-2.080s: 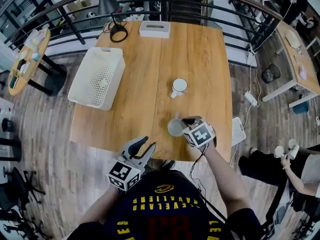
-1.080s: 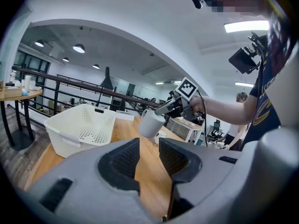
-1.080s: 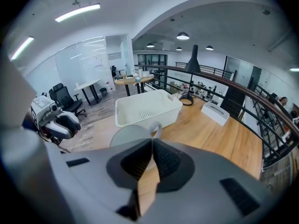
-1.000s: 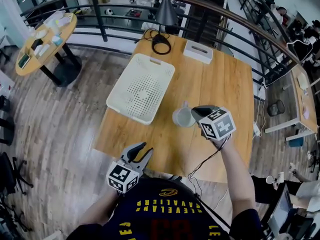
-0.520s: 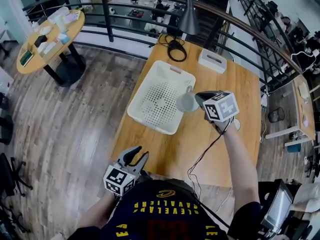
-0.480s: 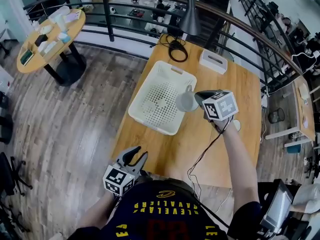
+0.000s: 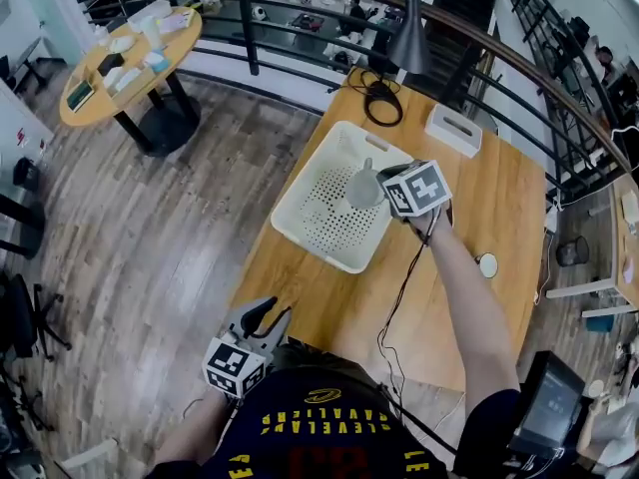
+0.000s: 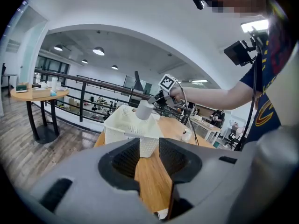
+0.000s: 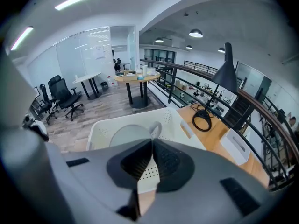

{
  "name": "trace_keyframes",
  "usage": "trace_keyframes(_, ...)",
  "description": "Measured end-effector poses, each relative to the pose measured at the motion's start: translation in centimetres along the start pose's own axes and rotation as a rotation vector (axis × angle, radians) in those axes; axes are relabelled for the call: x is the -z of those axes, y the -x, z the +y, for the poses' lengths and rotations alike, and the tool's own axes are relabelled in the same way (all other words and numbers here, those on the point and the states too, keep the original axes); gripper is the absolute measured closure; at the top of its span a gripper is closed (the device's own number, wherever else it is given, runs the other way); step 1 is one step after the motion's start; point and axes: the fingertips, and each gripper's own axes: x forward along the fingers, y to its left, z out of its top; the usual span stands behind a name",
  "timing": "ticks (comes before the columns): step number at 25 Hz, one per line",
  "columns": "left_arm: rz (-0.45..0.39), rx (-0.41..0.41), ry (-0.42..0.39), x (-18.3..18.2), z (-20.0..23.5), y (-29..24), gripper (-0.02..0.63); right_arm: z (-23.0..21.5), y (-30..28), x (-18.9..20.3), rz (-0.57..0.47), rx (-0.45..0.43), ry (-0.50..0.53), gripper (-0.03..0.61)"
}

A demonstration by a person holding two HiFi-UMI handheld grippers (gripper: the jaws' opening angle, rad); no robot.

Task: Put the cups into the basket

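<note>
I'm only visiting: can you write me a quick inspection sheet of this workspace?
Surface: wooden table.
Job's things: grey cup hanging over the white basket; white cup standing on the table.
Clutter: white box.
Grippers: right gripper, jaws shut on the grey cup's handle; left gripper, jaws apart, nothing between.
Cables: coiled black cable at the table's far edge.
Surroundings: railing, round table, wood floor.

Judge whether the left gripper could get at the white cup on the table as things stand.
Probably not directly. The left gripper hangs open off the table's near edge, while the white cup sits beyond the right arm, which stretches across holding a grey cup over the basket.
</note>
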Motion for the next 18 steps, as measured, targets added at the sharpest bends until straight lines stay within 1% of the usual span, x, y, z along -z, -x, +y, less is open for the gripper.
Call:
trace_keyframes(4, 0.006, -0.033, 0.017, 0.7, -0.4, 0.2, 0.492, -0.8, -1.8, -0.4, 0.008, -0.004, 0.019, 0.557)
trace_keyframes(7, 0.026, -0.031, 0.028, 1.4, 0.3, 0.0, 0.492, -0.9, -3.6, -0.3, 0.021, -0.006, -0.007, 0.557)
trace_keyframes(11, 0.054, 0.005, 0.016, 1.1, 2.2, -1.2, 0.492, -1.3, -6.1, -0.2, 0.035, 0.001, -0.066, 0.557)
trace_keyframes(18, 0.085, 0.058, -0.001, -0.3, 6.6, -2.6, 0.492, -2.3, -10.9, 1.2, 0.089, 0.033, -0.171, 0.557)
